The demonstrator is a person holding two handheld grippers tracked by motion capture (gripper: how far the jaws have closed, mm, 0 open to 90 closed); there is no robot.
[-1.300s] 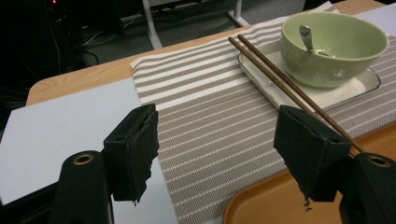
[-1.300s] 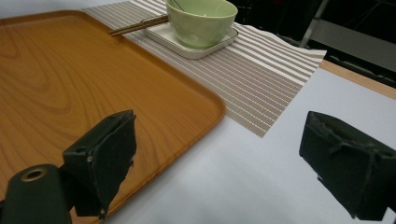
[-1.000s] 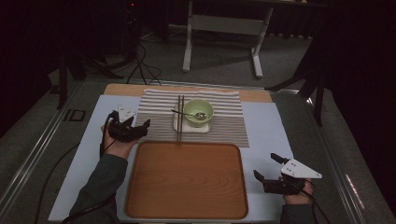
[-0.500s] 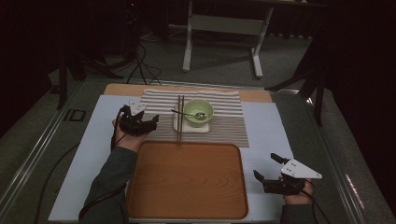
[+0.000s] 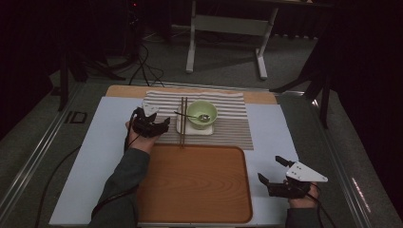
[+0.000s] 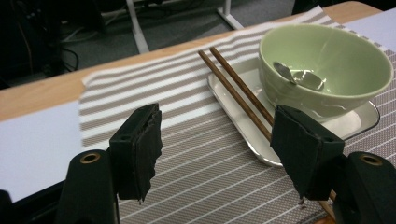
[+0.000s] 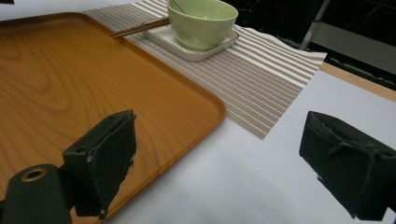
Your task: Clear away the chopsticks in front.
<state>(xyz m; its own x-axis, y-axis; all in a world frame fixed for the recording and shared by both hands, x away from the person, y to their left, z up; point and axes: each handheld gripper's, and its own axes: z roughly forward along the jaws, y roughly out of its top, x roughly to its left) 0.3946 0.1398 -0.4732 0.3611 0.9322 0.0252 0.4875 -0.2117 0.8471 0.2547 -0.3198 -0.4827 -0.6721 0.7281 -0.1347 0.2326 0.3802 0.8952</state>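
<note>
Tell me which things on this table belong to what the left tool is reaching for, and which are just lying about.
In the job:
left tool, open
pair of dark brown wooden chopsticks

Lying about:
pale green ceramic bowl
metal spoon inside it
white square plate
striped woven placemat
brown wooden tray
right tool, open, apart

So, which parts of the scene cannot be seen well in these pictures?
- Pair of brown wooden chopsticks: in the left gripper view the near ends are hidden behind the left gripper and its right jaw.
- Metal spoon: in the right gripper view cut off by the top edge.
- Pale green bowl: its contents are too small to tell in the high view.
</note>
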